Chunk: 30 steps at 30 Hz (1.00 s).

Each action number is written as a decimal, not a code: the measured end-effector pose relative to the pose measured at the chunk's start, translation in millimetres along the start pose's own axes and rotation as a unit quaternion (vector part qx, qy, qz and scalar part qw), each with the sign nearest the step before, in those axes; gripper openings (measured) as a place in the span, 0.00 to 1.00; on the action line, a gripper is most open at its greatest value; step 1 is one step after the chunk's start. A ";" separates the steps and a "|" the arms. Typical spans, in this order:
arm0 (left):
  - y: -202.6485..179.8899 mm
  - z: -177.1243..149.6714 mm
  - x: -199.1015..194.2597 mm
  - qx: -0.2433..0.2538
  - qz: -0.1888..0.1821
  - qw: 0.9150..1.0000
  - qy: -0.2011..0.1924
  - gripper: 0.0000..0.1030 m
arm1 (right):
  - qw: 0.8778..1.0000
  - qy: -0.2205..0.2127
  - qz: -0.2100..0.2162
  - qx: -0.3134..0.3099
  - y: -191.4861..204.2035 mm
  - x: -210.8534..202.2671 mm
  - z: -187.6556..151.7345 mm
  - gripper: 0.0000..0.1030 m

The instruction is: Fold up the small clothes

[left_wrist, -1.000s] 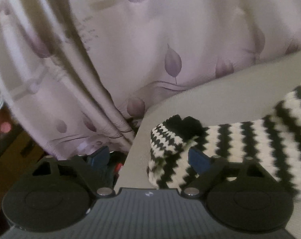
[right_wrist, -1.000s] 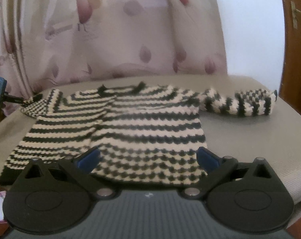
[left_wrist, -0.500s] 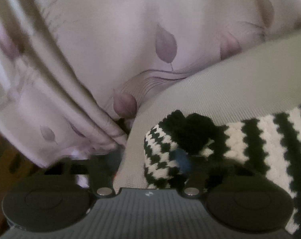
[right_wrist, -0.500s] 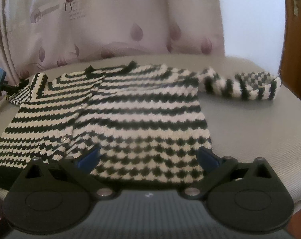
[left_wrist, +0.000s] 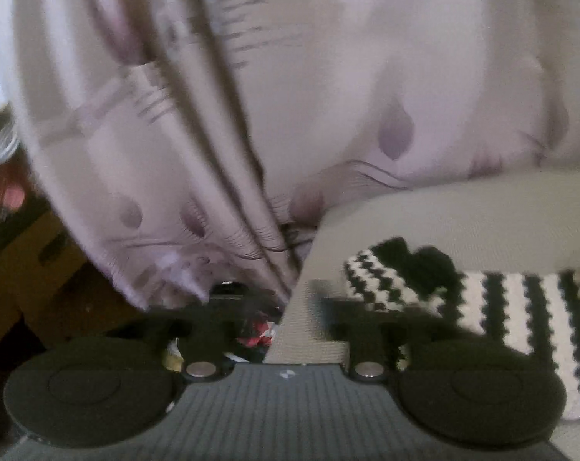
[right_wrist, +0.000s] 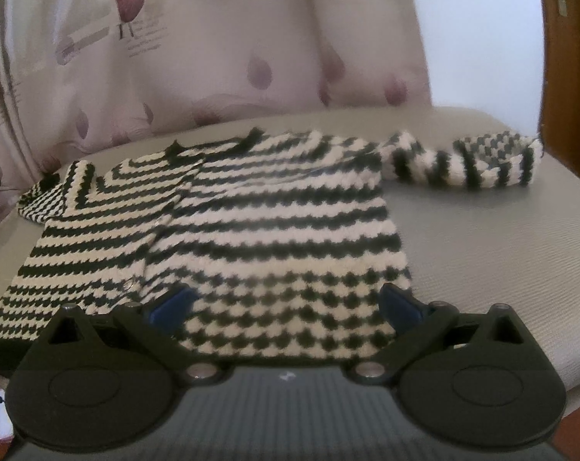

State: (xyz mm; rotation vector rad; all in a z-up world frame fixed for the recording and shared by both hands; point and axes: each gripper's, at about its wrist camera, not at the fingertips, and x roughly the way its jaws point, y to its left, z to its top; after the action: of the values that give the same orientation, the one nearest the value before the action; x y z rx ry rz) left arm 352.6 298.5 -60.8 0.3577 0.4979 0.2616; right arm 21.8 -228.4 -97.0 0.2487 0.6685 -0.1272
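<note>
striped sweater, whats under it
The striped sweater lies spread flat on a grey cushion, whose bare fabric shows around it. Whatever might sit between sweater and cushion is covered and cannot be seen.

Colours and patterns of the scene.
Sweater (right_wrist: 251,230) was black-and-white zigzag-striped; table (right_wrist: 482,238) grey; curtain (right_wrist: 213,57) pale pink, mauve-leafed.

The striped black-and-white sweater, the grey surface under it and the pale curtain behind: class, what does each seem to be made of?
Black-and-white striped sweater: probably knitted or crocheted yarn, matte; chunky zigzag stitches show. Grey surface: looks like woven upholstery fabric, matte, with a fine ribbed weave; what lies underneath is hidden. Pale curtain with purple leaf print: thin cloth with a slight sheen, hanging in soft folds; fibre unclear.
</note>
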 end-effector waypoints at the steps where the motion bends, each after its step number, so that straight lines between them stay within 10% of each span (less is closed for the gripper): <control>1: -8.5 0.1 1.8 0.010 0.003 1.000 -0.016 0.97 | 1.000 0.002 0.001 -0.006 3.2 0.2 -2.0 1.00; 4: -37.2 -3.7 5.4 0.070 0.012 0.995 -0.066 1.00 | 1.000 0.009 0.001 -0.019 7.5 -0.2 -6.2 1.00; 12: -88.0 -10.5 59.6 0.198 0.008 0.979 -0.045 0.90 | 1.000 0.018 -0.016 0.005 -2.7 7.3 -3.7 1.00; 13: -92.9 -13.1 67.5 0.213 0.021 0.976 -0.043 0.81 | 1.000 0.022 -0.016 0.005 -2.2 10.2 -5.0 1.00; 16: -80.2 -11.0 83.0 0.166 0.040 0.985 0.000 0.12 | 0.999 0.034 -0.015 0.002 0.1 18.3 -8.3 1.00; 17: -66.9 -8.6 83.1 0.120 0.039 0.992 0.015 0.06 | 0.999 0.036 -0.015 0.001 0.7 20.0 -8.8 1.00; 22: 12.8 -2.7 35.6 -0.088 0.080 0.993 0.010 0.06 | 1.000 0.023 -0.013 0.006 -2.5 18.0 -3.6 1.00; 27: 38.5 -2.7 1.1 -0.077 0.045 0.996 0.023 0.06 | 1.000 0.014 -0.006 0.021 -9.2 19.6 -1.3 1.00; 28: 33.1 -1.2 2.4 -0.058 0.023 0.998 0.012 0.11 | 1.000 0.015 -0.003 0.024 -9.1 20.8 -1.8 1.00; 30: 12.3 2.3 1.7 0.001 0.013 1.000 -0.001 0.54 | 1.000 0.019 0.004 0.023 -6.0 21.8 -3.2 1.00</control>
State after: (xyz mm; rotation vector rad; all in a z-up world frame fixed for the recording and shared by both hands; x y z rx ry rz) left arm 353.2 309.5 -54.8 0.3668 0.4922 0.2864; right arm 35.7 -234.1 -114.2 0.2975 0.7022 -0.1310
